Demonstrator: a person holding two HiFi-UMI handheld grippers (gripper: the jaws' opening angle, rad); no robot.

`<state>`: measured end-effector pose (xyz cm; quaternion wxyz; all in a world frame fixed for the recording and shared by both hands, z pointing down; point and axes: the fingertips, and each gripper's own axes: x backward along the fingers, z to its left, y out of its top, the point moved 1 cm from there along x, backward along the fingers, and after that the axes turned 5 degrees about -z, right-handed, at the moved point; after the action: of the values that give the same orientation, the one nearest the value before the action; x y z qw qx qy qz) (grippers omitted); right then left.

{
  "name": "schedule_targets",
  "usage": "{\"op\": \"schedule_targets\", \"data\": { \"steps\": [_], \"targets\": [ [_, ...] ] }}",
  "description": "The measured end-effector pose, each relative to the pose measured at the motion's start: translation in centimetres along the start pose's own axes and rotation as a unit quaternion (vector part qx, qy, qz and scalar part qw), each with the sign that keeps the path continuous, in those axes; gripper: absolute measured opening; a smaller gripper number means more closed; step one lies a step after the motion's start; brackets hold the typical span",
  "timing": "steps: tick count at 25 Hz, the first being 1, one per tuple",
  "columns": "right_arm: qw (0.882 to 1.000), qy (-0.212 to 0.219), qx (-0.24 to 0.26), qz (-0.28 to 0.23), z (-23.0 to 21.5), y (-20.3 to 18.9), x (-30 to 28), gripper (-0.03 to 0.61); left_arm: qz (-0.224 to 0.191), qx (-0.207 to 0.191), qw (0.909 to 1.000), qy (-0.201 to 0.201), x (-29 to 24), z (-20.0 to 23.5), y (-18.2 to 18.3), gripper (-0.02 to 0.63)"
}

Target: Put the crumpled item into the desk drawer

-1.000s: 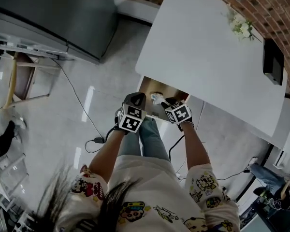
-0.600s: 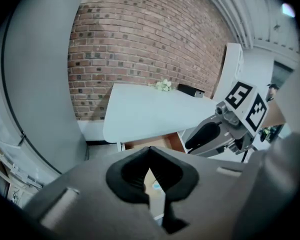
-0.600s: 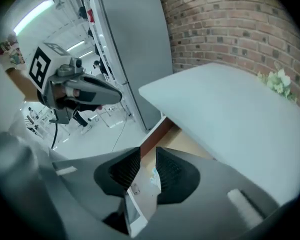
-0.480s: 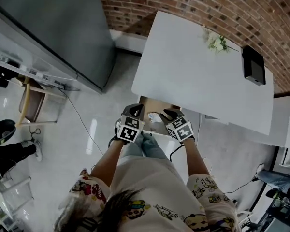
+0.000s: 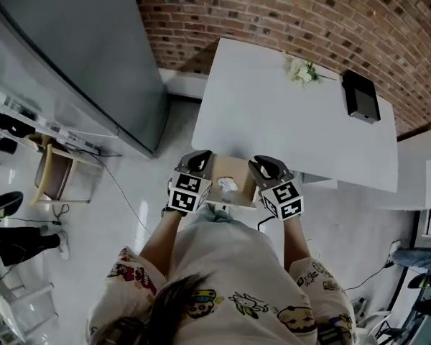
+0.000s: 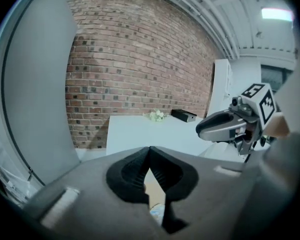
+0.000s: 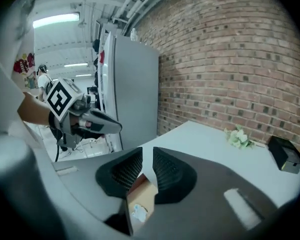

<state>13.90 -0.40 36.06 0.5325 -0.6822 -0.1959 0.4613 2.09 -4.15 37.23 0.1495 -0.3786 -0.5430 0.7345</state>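
The crumpled white item [image 5: 226, 185] lies inside the open wooden drawer [image 5: 238, 169] under the near edge of the white desk [image 5: 287, 121]. My left gripper [image 5: 194, 165] hovers over the drawer's left side, its jaw tips touching with nothing between them. My right gripper [image 5: 267, 169] hangs over the drawer's right side, jaws a narrow gap apart and empty. In the left gripper view the left gripper [image 6: 149, 151] has the item [image 6: 156, 213] below it. In the right gripper view the item [image 7: 138, 211] rests on the drawer floor [image 7: 142, 191] below the right gripper [image 7: 147, 156].
A small bunch of white flowers [image 5: 299, 70] and a black box [image 5: 360, 95] sit at the desk's far side, against a brick wall [image 5: 273, 13]. A tall grey cabinet [image 5: 79, 56] stands to the left. A chair [image 5: 50, 175] and a floor cable [image 5: 133, 203] lie further left.
The right gripper has drawn back to the right, away from the crumpled item, which stays in the drawer. Both grippers now stand wider apart. The head view has tilted up toward the wall.
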Motion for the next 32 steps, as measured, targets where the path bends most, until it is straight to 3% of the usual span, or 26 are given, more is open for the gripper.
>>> {"op": "schedule_targets", "data": {
  "steps": [8, 18, 23, 32],
  "targets": [
    [0.992, -0.061, -0.009, -0.111, -2.1, 6.5, 4.5, 0.024, -0.066, 0.011, 0.9978, -0.003, 2.3, -0.6, 5.9, 0.003],
    [0.975, -0.109, -0.036, -0.19, -3.4, 9.5, 7.9, 0.009, -0.102, 0.01, 0.9947, -0.003, 3.8, -1.0, 9.4, 0.003],
    [0.969, -0.124, -0.048, -0.208, -3.7, 9.5, 8.9, 0.009, -0.116, 0.016, 0.9931, 0.002, 4.2, -1.1, 9.7, 0.003],
    [0.97, -0.128, -0.058, -0.196, -3.6, 8.7, 9.1, 0.009, -0.111, 0.013, 0.9937, 0.012, 4.7, -1.1, 9.1, 0.003]
  ]
}}
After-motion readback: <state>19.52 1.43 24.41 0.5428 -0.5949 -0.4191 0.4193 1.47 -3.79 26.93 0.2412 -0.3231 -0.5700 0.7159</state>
